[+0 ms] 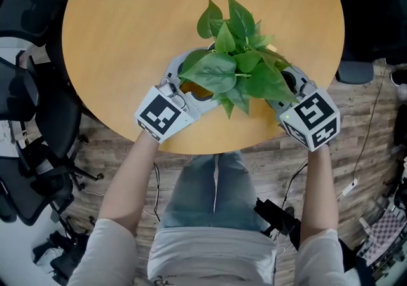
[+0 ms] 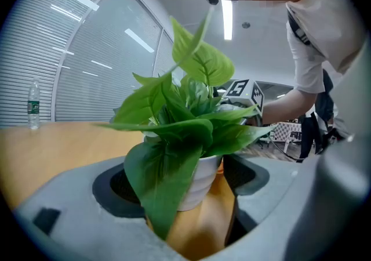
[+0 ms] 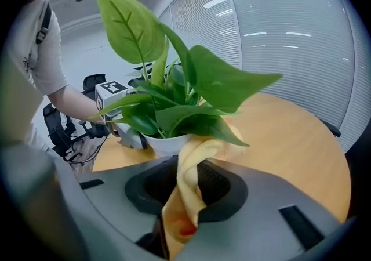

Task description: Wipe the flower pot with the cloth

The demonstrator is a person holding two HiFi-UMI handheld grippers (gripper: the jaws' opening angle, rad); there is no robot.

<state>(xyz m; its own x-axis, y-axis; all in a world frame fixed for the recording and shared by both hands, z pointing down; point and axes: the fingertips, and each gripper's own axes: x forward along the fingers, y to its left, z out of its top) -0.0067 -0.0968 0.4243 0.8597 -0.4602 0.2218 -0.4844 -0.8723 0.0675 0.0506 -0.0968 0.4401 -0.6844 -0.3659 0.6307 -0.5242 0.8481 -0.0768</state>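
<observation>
A leafy green plant stands near the front edge of the round wooden table, and in the head view its leaves hide the pot. In the left gripper view the white ribbed flower pot sits between the jaws of my left gripper, which close on its sides. My left gripper is at the plant's left. On the plant's right, my right gripper is shut on a yellow cloth. The cloth rises from the jaws and its upper end lies against the pot.
A water bottle stands far back on the table. Black office chairs crowd the left of the table, and another is at the right. Cables run over the wood floor. A blinds-covered glass wall lies behind.
</observation>
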